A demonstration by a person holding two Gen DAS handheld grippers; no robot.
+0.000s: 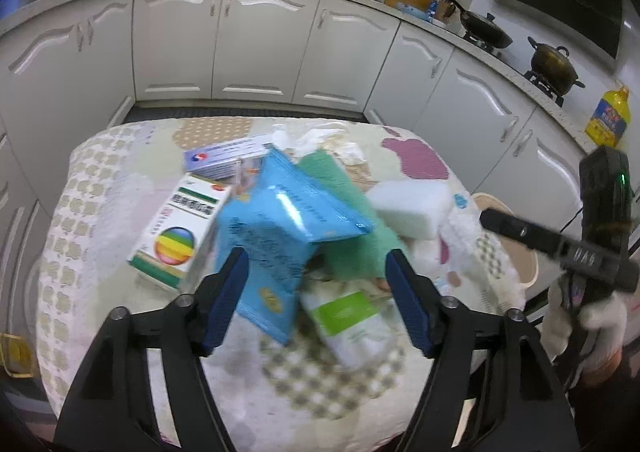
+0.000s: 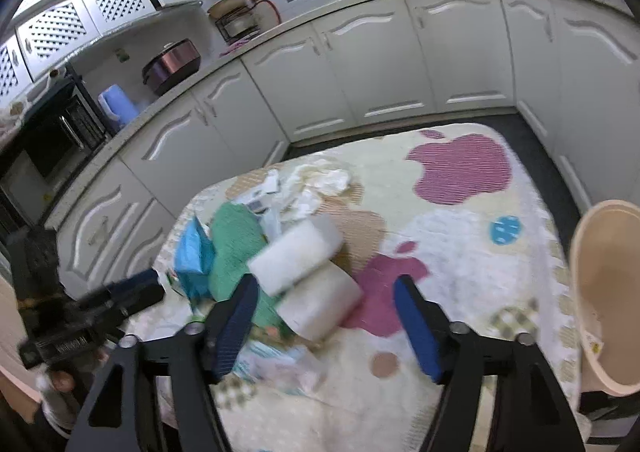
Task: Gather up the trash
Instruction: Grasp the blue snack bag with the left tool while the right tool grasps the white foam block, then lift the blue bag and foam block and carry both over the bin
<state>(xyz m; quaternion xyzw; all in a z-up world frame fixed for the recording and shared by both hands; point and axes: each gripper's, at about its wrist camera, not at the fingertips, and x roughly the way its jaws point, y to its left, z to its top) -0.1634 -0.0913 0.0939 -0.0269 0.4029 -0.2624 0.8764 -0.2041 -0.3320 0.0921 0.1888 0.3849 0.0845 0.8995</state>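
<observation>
Left gripper (image 1: 316, 300) and right gripper (image 2: 326, 326) both gape empty over the trash pile (image 1: 296, 219) on the desk (image 2: 460, 252). Approach step; next, I judge, close on one item for the bin (image 2: 604, 292).

Left claw (image 1: 316, 272) agape; right claw (image 2: 326, 302) agape, empty

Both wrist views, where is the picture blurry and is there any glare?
Left wrist view: motion blur smears the green-labelled packet; glare streaks the blue packet. Right wrist view: the white foam blocks and the left gripper are blurred; both views bend the cabinets.
</observation>
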